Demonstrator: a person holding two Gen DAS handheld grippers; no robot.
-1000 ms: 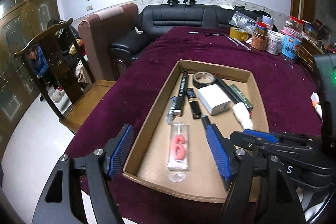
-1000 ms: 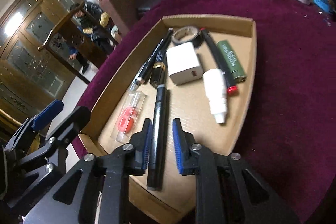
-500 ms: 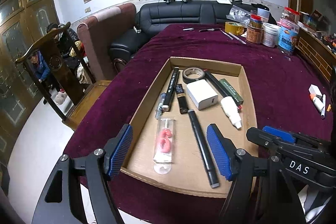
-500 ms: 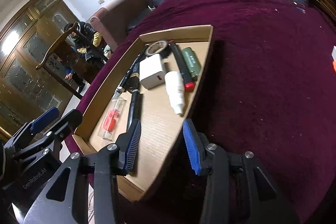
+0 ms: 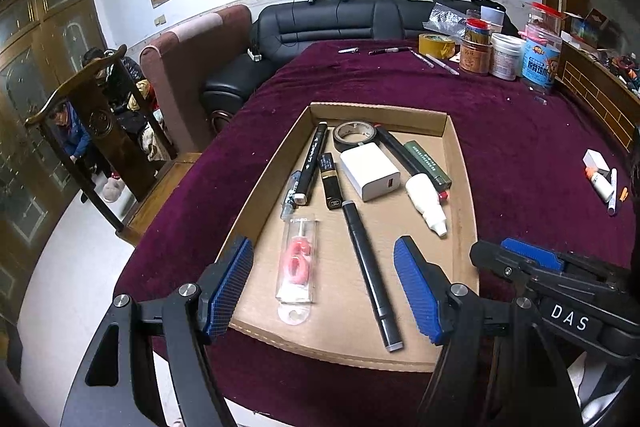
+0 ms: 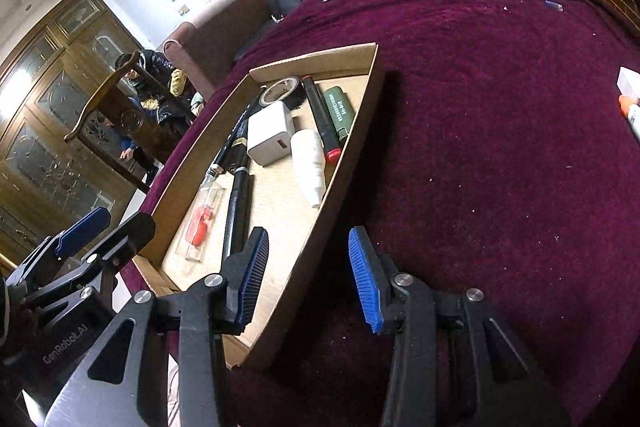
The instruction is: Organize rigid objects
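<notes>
Two grippers are in view, neither holding anything. Left gripper (image 5: 324,283): jaws wide apart, blue pads clear of all contents, poised over the near end of the cardboard tray (image 5: 460,187). Between and just ahead of its fingers lie the packaged red candle (image 5: 298,261), nearer the left pad, and the long black marker (image 5: 370,275), nearer the right pad; neither is touched. Right gripper (image 6: 306,277): jaws partly open, having just been opening, with nothing gripped. Its left pad hangs over the tray's near right corner, its right pad over the maroon tablecloth (image 6: 500,147), so the tray's right wall runs between them without visible contact. The black marker lies on the tray floor just ahead of and left of that left pad.

Further ahead of the left gripper, inside the tray: a second black marker (image 5: 314,163) and a pen-like item (image 5: 290,193) along the left side, a black lipstick tube (image 5: 331,181), a roll of black tape (image 5: 354,135) at the far end, a white charger block (image 5: 370,171), a white squeeze bottle (image 5: 426,199), a red-capped black marker (image 5: 396,151) and a green lighter (image 5: 426,163) toward the right wall.

Outside the tray, well to the right of the right gripper, a small glue bottle (image 5: 598,181) and a white pen (image 5: 612,191) lie on the cloth. Jars and yellow tape (image 5: 436,43) stand at the table's far edge.
</notes>
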